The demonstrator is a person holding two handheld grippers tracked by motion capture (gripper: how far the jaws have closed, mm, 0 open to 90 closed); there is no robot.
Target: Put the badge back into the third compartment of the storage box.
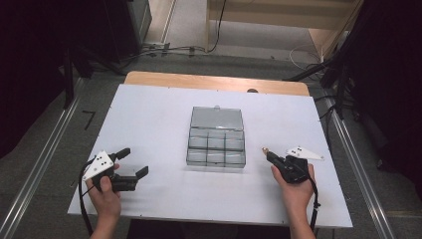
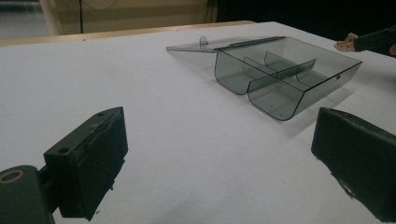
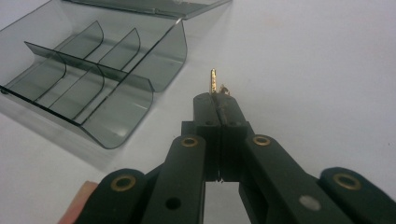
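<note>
Right claw point(image 3: 218, 95): jaws pressed together on a small gold pin point(image 3: 213, 80) that sticks out past their tips, held just above the white desk point(image 1: 149, 114); left claw point(image 1: 133, 162): jaws spread wide apart, nothing between them, low over the same white surface. Between and ahead of both claws stands a smoky clear compartment box point(image 1: 217, 149), six cells, lid point(image 1: 217, 118) lying open flat behind it. Beyond: bare wood desk edge point(image 1: 199, 80), grey carpet floor point(image 1: 239, 62), metal rails point(image 1: 40, 164) either side, cables point(image 1: 164, 49), pale wooden furniture point(image 1: 278, 20), dark surroundings.

A smoky grey see-through box point(image 1: 217, 144) sits on a white table point(image 1: 149, 119); black tool point(image 3: 218, 100) grips a gold pin point(image 3: 213, 80).
</note>
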